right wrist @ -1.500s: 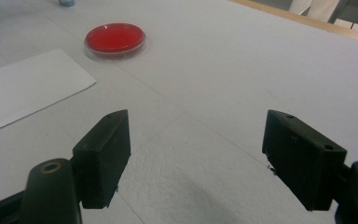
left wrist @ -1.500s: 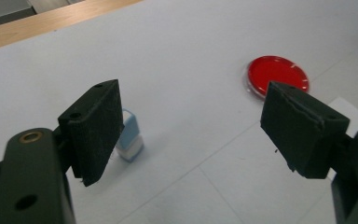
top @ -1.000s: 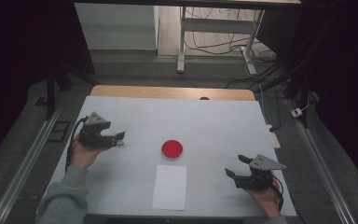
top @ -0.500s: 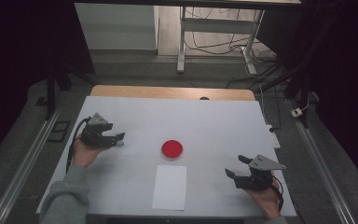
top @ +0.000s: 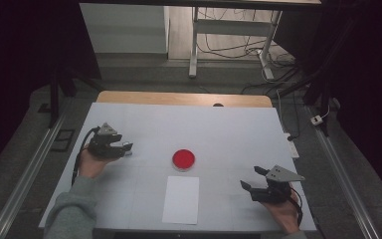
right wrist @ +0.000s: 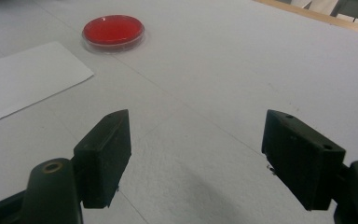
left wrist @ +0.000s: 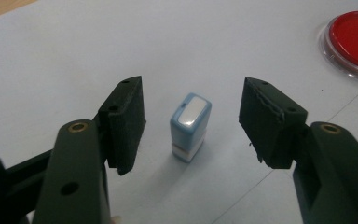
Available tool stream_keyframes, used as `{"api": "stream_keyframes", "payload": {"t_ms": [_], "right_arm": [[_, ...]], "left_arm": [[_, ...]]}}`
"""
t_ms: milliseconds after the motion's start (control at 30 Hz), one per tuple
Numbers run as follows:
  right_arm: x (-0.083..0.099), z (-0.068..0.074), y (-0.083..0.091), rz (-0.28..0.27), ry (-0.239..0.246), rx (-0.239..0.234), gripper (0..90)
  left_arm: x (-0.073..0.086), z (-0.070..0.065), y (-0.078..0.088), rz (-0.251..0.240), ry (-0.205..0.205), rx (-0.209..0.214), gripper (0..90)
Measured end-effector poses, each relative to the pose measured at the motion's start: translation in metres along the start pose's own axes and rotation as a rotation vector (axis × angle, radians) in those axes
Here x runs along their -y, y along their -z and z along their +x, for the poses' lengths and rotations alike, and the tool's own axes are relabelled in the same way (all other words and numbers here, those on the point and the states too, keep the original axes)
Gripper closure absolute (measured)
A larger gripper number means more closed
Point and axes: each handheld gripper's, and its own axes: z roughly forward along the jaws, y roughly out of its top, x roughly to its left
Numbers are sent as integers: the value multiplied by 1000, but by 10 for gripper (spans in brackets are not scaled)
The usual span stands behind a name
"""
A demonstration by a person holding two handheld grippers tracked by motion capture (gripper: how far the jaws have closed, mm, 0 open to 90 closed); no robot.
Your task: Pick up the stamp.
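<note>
Left gripper view puts your left gripper (left wrist: 191, 126) astride a small pale-blue, white-based rectangular stamp (left wrist: 190, 126), jaws spread wide and touching nothing; in the last second you have carried that hand slightly nearer yourself, which looks like lining up for a grasp. Nearest you, the right gripper (top: 251, 179) rests wide open and empty by the right edge of the white table (top: 229, 129). Between them lies a white paper sheet (top: 181, 199), then a round red ink pad (top: 183, 159), with open room beyond.

Dim room, grey floor (top: 144, 67) (cables strewn); white table legs (top: 193, 45)
</note>
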Motion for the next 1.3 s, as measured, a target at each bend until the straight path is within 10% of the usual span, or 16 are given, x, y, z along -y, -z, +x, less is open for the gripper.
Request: {"api": "stream_keyframes", "payload": {"t_ms": [1300], "right_arm": [[2,0,0,12,6,12,240]], "left_arm": [[7,2,-13,37,-72,39,751]]}}
